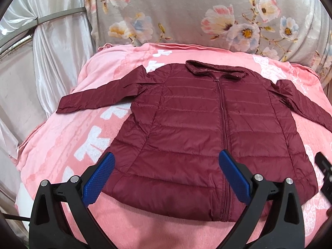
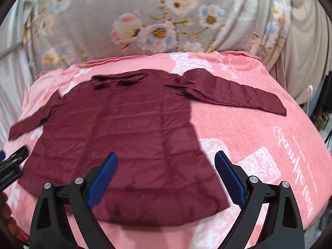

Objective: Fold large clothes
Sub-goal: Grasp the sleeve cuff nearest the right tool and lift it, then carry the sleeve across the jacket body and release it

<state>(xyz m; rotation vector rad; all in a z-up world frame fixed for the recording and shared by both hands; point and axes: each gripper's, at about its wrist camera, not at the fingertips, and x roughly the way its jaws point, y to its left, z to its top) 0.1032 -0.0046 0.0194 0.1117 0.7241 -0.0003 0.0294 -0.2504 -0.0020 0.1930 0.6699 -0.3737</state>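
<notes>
From the left wrist camera we see our left gripper [image 1: 166, 164] with its two blue-padded fingers [image 1: 99, 179] spread wide apart and holding nothing. Between and beyond them lies the maroon puffer jacket [image 1: 186, 128], spread flat and front-up on the pink blanket [image 1: 99, 78]. The jacket's hem lies just under the fingers, and its zipper [image 1: 223, 124] runs from the collar [image 1: 213, 69] down toward the right-hand finger. We cannot tell whether the pads touch the fabric or hang just above it. One sleeve [image 1: 99, 95] stretches out to the left of this view; the other sleeve [image 1: 305, 101] runs off toward the right edge. Behind the blanket hangs a grey floral cloth [image 1: 186, 12], and a pale satin curtain [image 1: 51, 51] falls at the left. At the right edge a black piece of the right gripper [image 1: 324, 172] shows beside the hem.

From the right wrist camera, which is somewhat blurred, we see our right gripper [image 2: 166, 164] likewise with its fingers [image 2: 103, 178] wide apart and empty. The jacket [image 2: 124, 134] lies mostly to the left and centre of this view: the left-hand finger is over its lower body, while the right-hand finger is over bare blanket [image 2: 269, 124] just beside the hem corner. The near sleeve [image 2: 234, 93] lies stretched toward the right, flat on the blanket. The left gripper [image 2: 12, 164] pokes in at the left edge near the hem.

There are no containers in either view.
</notes>
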